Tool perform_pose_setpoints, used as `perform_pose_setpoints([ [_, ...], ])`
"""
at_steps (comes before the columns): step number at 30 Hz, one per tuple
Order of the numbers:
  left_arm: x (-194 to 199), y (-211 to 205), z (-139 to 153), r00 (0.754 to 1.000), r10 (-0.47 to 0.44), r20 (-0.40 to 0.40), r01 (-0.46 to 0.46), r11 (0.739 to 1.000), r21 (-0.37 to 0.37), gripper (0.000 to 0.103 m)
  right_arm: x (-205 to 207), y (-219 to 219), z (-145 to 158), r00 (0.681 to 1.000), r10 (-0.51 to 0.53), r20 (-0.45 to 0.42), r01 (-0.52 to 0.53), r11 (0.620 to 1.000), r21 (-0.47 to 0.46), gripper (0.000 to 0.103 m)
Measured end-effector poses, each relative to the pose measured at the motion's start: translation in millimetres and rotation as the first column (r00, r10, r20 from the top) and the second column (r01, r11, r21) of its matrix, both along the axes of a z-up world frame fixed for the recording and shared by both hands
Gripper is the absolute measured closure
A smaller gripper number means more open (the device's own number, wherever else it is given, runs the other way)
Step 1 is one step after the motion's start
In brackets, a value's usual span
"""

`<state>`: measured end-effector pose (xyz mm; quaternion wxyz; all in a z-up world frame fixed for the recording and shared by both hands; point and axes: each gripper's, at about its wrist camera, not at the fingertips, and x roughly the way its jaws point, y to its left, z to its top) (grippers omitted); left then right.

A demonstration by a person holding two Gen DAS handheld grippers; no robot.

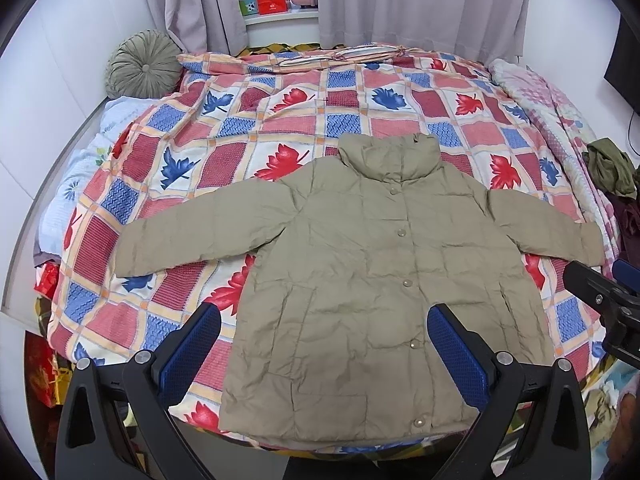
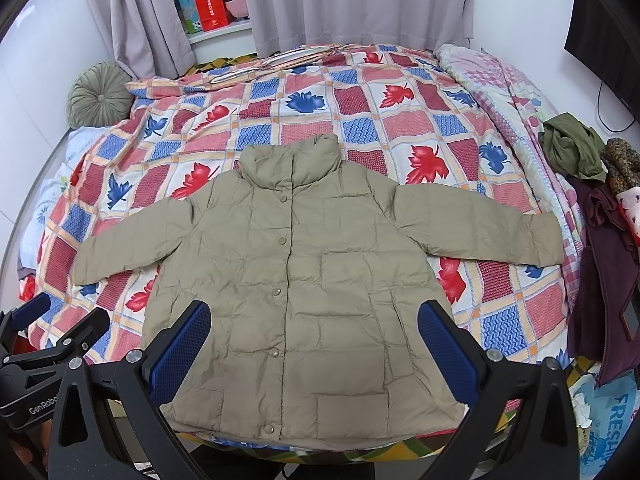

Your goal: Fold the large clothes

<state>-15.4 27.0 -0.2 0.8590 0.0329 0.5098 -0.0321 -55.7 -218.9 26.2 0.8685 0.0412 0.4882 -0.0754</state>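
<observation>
The khaki padded jacket point(image 1: 360, 280) lies flat on the bed point(image 1: 280, 92), front up and snapped shut, its hem along the near edge and its collar pointing toward the far edge by the curtains. Both sleeves are spread out toward the bed's side edges — no fold has been made yet, so by my reading the task is at its very start. Sleeves in, then body doubled over, all remains to do.

The left gripper point(image 1: 324, 344) hovers above the hem with its fingers wide apart, holding nothing. The right gripper point(image 2: 314, 340) hangs likewise over the lower front, fingers spread and clear of the cloth.

A heap of other clothes point(image 2: 592, 200) waits at the bed's right edge — likely next in line.
</observation>
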Motion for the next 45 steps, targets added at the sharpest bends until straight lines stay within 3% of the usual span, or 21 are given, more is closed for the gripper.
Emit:
perform_pose_setpoints([
  [8, 14, 32, -20, 0.998, 0.05, -0.043, -0.052, 0.997, -0.056, 0.0, -1, 4, -12, 0.999, -0.011, -0.04, 0.012, 1.0, 0.023, 0.0],
  [13, 32, 75, -58, 0.987, 0.093, -0.131, -0.109, 0.987, -0.121, 0.0, 29, 17, -32, 0.998, 0.017, -0.061, -0.012, 0.996, 0.084, 0.0],
  [16, 42, 101, -81, 0.98, 0.127, -0.153, -0.148, 0.98, -0.131, 0.0, 41, 25, -46, 0.998, 0.028, -0.062, -0.02, 0.991, 0.13, 0.0],
  [20, 61, 143, -115, 0.972, 0.161, -0.174, -0.196, 0.958, -0.207, 0.0, 61, 43, -73, 0.997, 0.033, -0.07, -0.021, 0.987, 0.158, 0.0],
  [23, 81, 175, -149, 0.964, 0.175, -0.199, -0.234, 0.916, -0.327, 0.0, 78, 58, -97, 0.993, 0.057, -0.1, -0.038, 0.983, 0.182, 0.0],
  [26, 104, 209, -189, 0.942, 0.223, -0.25, -0.317, 0.836, -0.448, 0.0, 94, 79, -130, 0.973, 0.1, -0.209, -0.057, 0.978, 0.202, 0.0],
  [29, 127, 239, -226, 0.917, 0.286, -0.278, -0.394, 0.756, -0.523, 0.0, 100, 96, -159, 0.961, 0.125, -0.245, -0.069, 0.972, 0.227, 0.0],
  [35, 177, 281, -284, 0.887, 0.374, -0.271, -0.46, 0.674, -0.578, 0.0, 113, 118, -214, 0.937, 0.187, -0.296, -0.115, 0.963, 0.245, 0.0],
  [40, 201, 323, -308, 0.836, 0.479, -0.266, -0.535, 0.606, -0.589, 0.0, 129, 122, -243, 0.938, 0.199, -0.282, -0.122, 0.955, 0.271, 0.0],
  [42, 207, 338, -305, 0.823, 0.514, -0.241, -0.547, 0.607, -0.577, 0.0, 138, 122, -249, 0.942, 0.192, -0.274, -0.111, 0.952, 0.285, 0.0],
  [45, 220, 359, -300, 0.806, 0.561, -0.187, -0.568, 0.645, -0.511, 0.0, 156, 126, -253, 0.951, 0.187, -0.246, -0.104, 0.944, 0.315, 0.0],
])
